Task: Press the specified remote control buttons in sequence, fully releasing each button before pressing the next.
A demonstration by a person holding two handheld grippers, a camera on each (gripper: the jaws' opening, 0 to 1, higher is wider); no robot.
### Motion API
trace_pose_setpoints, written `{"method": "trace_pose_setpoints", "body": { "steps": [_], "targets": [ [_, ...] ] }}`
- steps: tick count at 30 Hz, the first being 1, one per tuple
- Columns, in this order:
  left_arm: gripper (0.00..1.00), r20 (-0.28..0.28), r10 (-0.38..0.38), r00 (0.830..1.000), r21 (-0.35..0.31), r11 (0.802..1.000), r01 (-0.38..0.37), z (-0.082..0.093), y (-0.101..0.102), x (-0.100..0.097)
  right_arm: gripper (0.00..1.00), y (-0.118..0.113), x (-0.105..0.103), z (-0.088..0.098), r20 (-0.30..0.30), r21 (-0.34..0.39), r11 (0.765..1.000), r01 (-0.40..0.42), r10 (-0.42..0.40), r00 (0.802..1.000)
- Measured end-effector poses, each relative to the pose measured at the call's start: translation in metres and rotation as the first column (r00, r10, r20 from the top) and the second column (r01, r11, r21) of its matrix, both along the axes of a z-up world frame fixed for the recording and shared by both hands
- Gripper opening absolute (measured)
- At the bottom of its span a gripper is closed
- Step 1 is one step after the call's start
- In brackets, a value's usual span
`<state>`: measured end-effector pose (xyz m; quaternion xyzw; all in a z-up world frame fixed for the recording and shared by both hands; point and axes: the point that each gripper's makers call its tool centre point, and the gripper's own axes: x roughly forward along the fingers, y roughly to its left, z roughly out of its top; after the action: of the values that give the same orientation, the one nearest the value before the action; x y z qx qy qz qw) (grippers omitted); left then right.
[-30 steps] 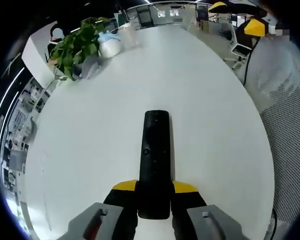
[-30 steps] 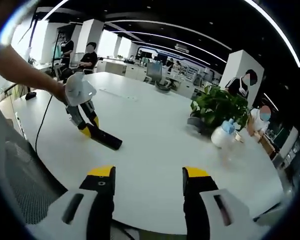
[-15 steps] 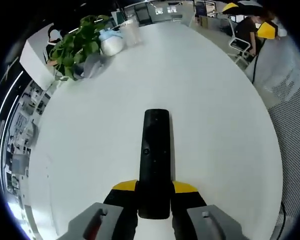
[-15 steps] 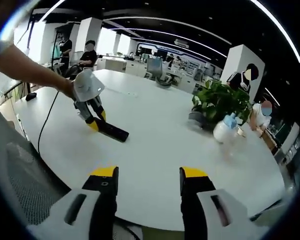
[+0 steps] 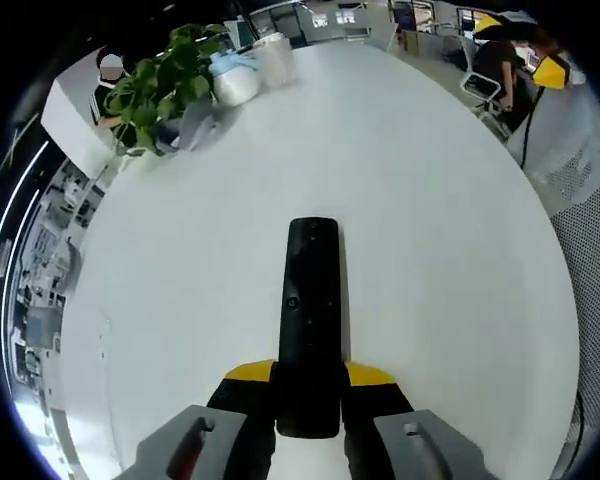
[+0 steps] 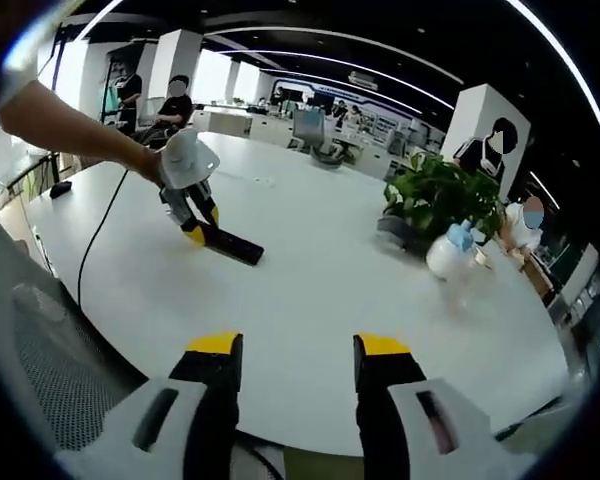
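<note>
We have the remote [image 5: 310, 320] clamped by its near end in our left gripper [image 5: 310, 385], long axis pointing straight out over the white table [image 5: 430, 250]; our right gripper [image 6: 290, 350], jaws parted and empty, sits well apart, so it must travel left to reach the buttons.

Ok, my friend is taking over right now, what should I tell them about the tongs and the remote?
Left tongs: shut on the black remote, holding its near end, the rest lying out over the white table.
Right tongs: open, holding nothing, well short of the remote.
Potted plant and white spray bottle stand far across the table.
Done: remote gripped.
Left: no button is being pressed now; bring the right tongs over and press each button, releasing between presses.
</note>
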<state>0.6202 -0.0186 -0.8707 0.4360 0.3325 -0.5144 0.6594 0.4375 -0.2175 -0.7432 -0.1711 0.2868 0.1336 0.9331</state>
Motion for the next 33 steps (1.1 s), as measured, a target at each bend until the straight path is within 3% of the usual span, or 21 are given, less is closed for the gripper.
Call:
{"method": "trace_pose_setpoints", "body": {
  "steps": [7,33],
  "targets": [
    [0.24,0.018,0.014,1.0,0.013,1.0,-0.014,0.0,0.0,0.02,0.44,-0.001,0.0,-0.001,-0.008,-0.001,1.0,0.003,-0.003,1.0],
    [0.24,0.052,0.009,0.999,0.025,1.0,-0.01,0.012,0.0,0.052,0.39,-0.002,-0.002,-0.006,-0.033,0.001,1.0,-0.001,0.001,0.999]
  ]
}}
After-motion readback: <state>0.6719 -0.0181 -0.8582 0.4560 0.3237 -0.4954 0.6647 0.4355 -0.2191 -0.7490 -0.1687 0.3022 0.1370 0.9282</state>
